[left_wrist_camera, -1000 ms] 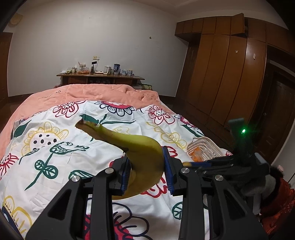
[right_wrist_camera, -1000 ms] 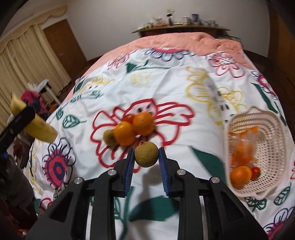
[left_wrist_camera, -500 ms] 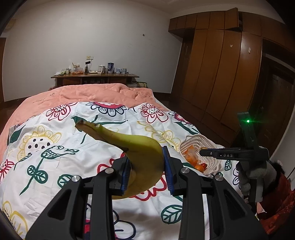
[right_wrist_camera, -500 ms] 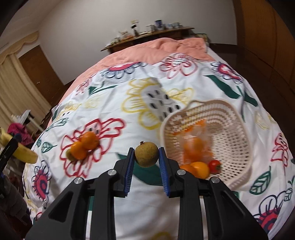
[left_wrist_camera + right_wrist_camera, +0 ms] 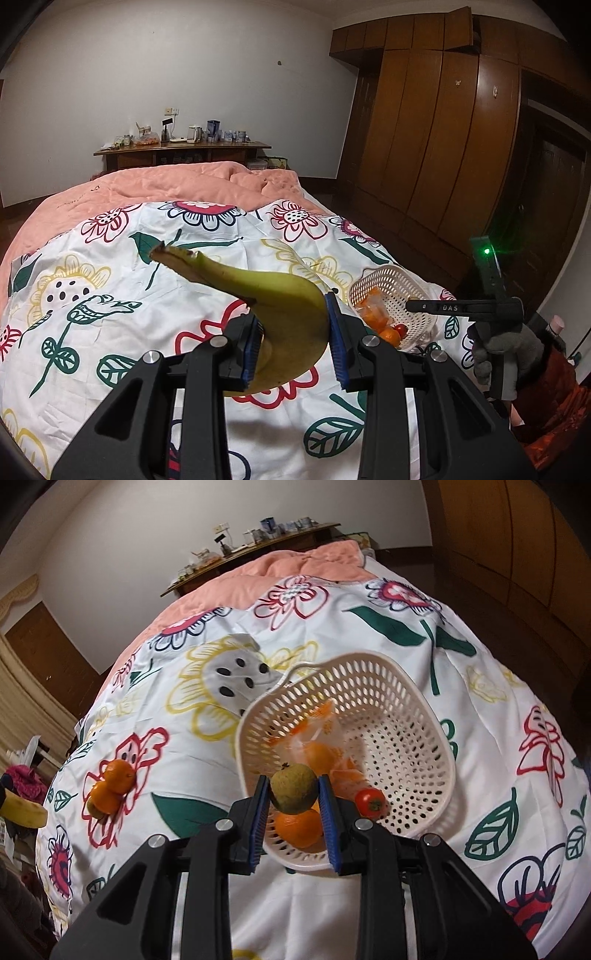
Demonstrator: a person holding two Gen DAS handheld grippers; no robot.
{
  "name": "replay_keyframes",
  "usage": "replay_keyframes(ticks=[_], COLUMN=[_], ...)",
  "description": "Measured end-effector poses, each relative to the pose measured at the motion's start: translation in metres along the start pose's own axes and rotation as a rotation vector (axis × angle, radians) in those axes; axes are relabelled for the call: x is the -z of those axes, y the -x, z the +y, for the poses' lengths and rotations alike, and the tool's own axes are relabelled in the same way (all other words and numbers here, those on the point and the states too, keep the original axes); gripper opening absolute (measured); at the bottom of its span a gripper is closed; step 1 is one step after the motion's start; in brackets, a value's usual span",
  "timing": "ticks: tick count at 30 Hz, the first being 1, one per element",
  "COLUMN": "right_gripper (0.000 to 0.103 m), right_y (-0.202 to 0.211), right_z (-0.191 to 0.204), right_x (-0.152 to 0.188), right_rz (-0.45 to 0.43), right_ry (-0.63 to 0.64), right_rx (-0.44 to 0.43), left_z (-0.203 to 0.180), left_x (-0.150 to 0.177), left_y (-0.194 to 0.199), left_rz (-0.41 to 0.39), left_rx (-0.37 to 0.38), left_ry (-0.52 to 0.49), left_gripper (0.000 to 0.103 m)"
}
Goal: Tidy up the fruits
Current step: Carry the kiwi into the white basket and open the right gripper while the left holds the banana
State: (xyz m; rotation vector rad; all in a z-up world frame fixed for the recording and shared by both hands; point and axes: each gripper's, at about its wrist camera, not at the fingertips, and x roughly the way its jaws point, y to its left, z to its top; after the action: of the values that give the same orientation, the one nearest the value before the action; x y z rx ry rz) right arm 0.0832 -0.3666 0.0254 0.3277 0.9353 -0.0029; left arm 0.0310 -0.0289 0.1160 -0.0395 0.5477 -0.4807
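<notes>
The right gripper (image 5: 293,799) has its jaws clenched on a round greenish-brown fruit (image 5: 293,788), held over the near rim of the white perforated plastic basket (image 5: 417,716). The left gripper (image 5: 295,334) clamps a yellow-green banana (image 5: 284,295). At nine o'clock, loose oranges (image 5: 110,784) lie on the flowered bed cover (image 5: 207,775).

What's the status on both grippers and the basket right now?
Left gripper shut on banana. Right gripper shut on brown-green fruit, above basket. Nothing blocking the drop.
</notes>
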Motion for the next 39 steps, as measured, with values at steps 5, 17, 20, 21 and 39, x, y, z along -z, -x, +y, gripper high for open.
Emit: replay_keyframes(ticks=[5,17,20,21,39], right_gripper=[0.028,0.059,0.061,0.061,0.063], right_y=[-0.008,-0.005,-0.002,-0.002,0.013], right_z=[-0.012,-0.038,-0.039,-0.039,-0.051], right_x=[0.002,0.006,0.005,0.005,0.004], right_rz=[0.008,-0.028,-0.038,-0.04,-0.091], right_ry=[-0.034,-0.127,-0.132,-0.133,-0.163], right_rx=[0.006,0.02,0.019,0.017,0.02], left_z=[-0.006,-0.016,-0.02,-0.021,-0.051], left_x=[-0.002,-0.006,-0.007,-0.007,-0.02], left_y=[-0.004,-0.015,-0.018,-0.019,-0.052], left_rz=[0.009,0.034,0.039,0.041,0.067], left_rx=[0.003,0.015,0.021,0.023,0.087], left_ry=[-0.008,-0.022,-0.028,-0.03,-0.093], left_gripper=[0.033,0.033,0.033,0.033,0.033])
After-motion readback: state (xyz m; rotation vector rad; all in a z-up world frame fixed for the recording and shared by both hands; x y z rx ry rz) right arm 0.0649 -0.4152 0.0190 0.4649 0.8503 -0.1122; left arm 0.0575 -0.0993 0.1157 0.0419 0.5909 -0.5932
